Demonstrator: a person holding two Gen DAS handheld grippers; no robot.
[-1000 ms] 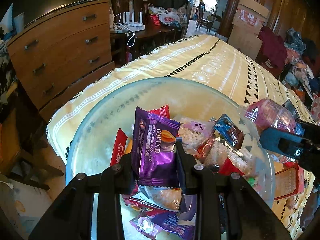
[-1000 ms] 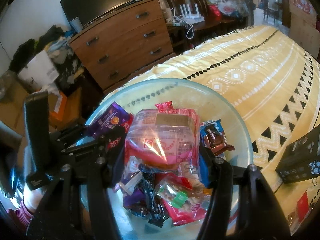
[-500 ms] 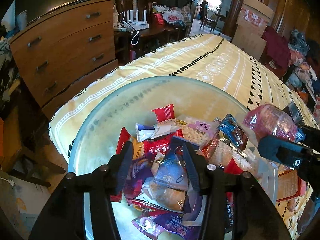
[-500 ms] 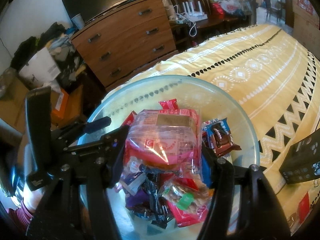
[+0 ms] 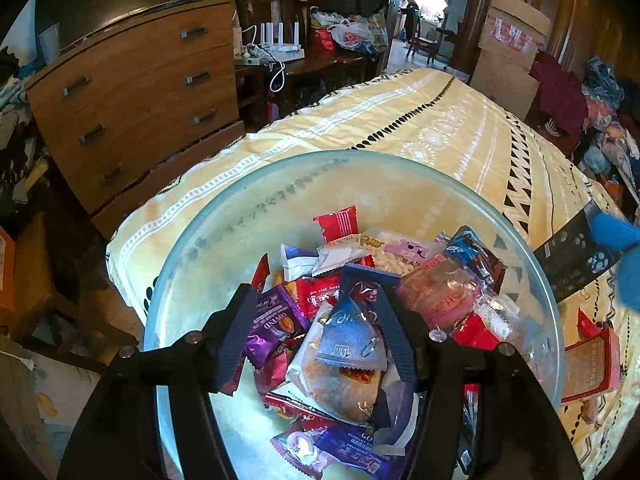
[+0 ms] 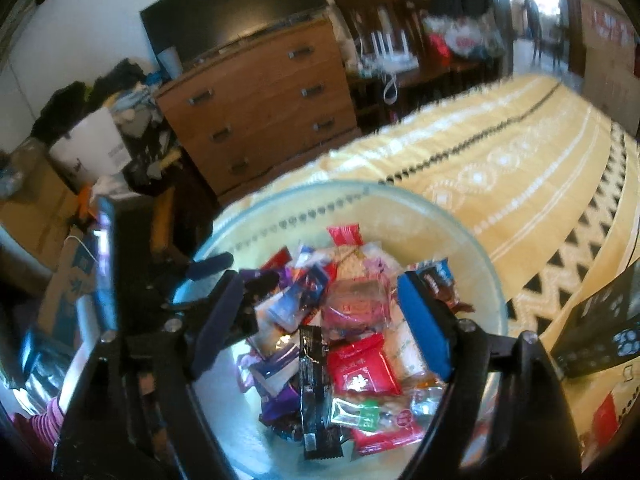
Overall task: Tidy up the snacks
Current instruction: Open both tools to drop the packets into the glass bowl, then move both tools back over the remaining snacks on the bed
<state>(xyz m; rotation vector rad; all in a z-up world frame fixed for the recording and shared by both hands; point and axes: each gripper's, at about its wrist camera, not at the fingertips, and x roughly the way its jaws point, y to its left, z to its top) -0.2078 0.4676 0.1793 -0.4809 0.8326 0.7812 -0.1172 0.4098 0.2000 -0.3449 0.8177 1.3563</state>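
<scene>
Many snack packets (image 5: 360, 320) are heaped in a glass bowl (image 5: 248, 216) directly below both claws; the lowest ones are hidden under the pile. The right wrist view is blurred, so no print is readable there. The left claw (image 5: 316, 320) is held apart, its jaws having just been opening, with a blue-topped cake packet (image 5: 348, 344) lying loose between them. The right claw (image 6: 320, 312) is spread wide, also just opened, over a pink packet (image 6: 356, 304), untouched. The bowl is set on a surface under a yellow patterned cloth (image 5: 460, 132). Beyond the claws, a wooden dresser (image 5: 132, 100) is seen. A black box (image 5: 576, 248) is cut off at right. "GOVIND" is read on a purple packet (image 5: 276, 320).
</scene>
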